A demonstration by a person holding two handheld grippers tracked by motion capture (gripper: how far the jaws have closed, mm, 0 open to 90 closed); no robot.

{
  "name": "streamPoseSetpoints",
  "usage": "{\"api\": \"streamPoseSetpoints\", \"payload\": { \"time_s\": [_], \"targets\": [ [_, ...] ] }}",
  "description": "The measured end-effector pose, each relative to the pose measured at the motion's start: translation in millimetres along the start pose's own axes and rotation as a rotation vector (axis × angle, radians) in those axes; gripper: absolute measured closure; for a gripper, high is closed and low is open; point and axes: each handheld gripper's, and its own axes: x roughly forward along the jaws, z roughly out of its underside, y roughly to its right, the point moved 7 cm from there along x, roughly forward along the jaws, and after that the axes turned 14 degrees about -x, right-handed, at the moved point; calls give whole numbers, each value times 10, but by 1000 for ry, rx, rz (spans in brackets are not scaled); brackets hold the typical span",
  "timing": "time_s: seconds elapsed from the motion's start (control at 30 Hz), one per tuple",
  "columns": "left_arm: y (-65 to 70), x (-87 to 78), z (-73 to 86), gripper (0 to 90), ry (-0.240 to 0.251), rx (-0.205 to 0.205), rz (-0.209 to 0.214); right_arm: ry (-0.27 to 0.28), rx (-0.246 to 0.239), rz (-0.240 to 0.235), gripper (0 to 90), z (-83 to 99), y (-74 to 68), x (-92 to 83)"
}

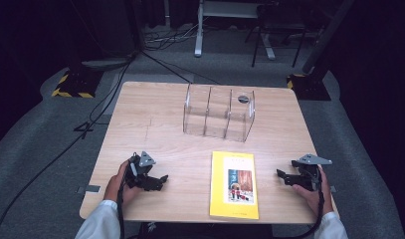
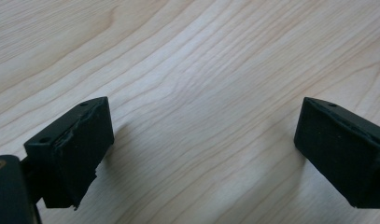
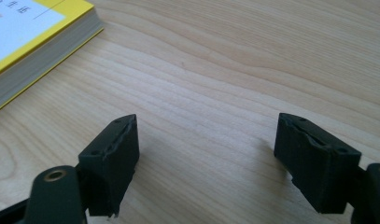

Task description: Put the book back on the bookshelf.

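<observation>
The left tool (image 1: 162, 178) rests low at the near left of the tabletop (image 1: 155, 124), its jaws spread wide with nothing but bare wood between them. The right tool (image 1: 280, 174) sits at the near right edge, jaws likewise released and empty. Between the two, nearer the right tool, a yellow book (image 1: 234, 184) lies flat, cover up, untouched by either. Beyond the book, toward the far side, stands a clear acrylic divided organizer (image 1: 219, 116), upright and well apart from both tools.

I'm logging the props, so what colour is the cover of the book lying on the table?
Yellow, with a small picture panel on the book; clearest in the high view.
</observation>
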Motion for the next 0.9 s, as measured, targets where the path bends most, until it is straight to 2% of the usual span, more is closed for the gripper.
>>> {"api": "streamPoseSetpoints", "payload": {
  "time_s": [0.17, 0.27, 0.3, 0.33, 0.37, 0.4, 0.43, 0.47, 0.53, 0.6, 0.63, 0.67, 0.7, 0.73, 0.77, 0.8, 0.83, 0.9],
  "targets": [
    [109, -31, 65, 55, -16, 56, 53, 5, -42, -45, 221, -1, -79, -18],
    [175, -40, 94, 55, -16, 58, 64, 6, -63, -72, 215, -3, -133, -32],
    [205, -41, 103, 54, -17, 68, 67, 7, -84, -89, 214, -3, -170, -43],
    [238, -40, 112, 54, -16, 60, 69, 3, -96, -101, 215, -5, -198, -52],
    [283, -41, 123, 54, -21, 77, 75, 2, -104, -114, 215, -9, -225, -58],
    [360, -34, 136, 53, -23, 90, 88, -9, -142, -154, 215, -29, -308, -69],
    [360, -34, 136, 51, -23, 90, 88, -9, -142, -154, 215, -29, -308, -69],
    [415, -29, 146, 51, -29, 100, 95, -16, -161, -175, 215, -44, -356, -72],
    [545, -8, 172, 2, -42, 108, 104, -25, -228, -243, 207, -101, -529, -67],
    [665, 6, 189, 2, -48, 131, 126, -25, -269, -285, 194, -129, -651, -69],
    [665, 6, 189, 2, -48, 131, 126, -28, -295, -308, 190, -136, -710, -79],
    [779, 27, 194, 2, -55, 162, 152, -30, -320, -333, 187, -141, -770, -92],
    [830, 37, 195, 2, -59, 177, 162, -30, -346, -356, 180, -144, -825, -105],
    [830, 37, 195, 2, -59, 177, 162, -31, -371, -376, 166, -147, -876, -115],
    [887, 54, 191, 2, -59, 180, 167, -31, -371, -376, 166, -147, -876, -115],
    [927, 62, 191, 2, -62, 179, 164, -27, -402, -399, 161, -153, -939, -120],
    [961, 71, 190, 2, -61, 186, 171, -23, -413, -412, 160, -163, -988, -121],
    [1088, 85, 208, 2, -70, 222, 199, -31, -434, -427, 150, -191, -1048, -111]
  ]
}}
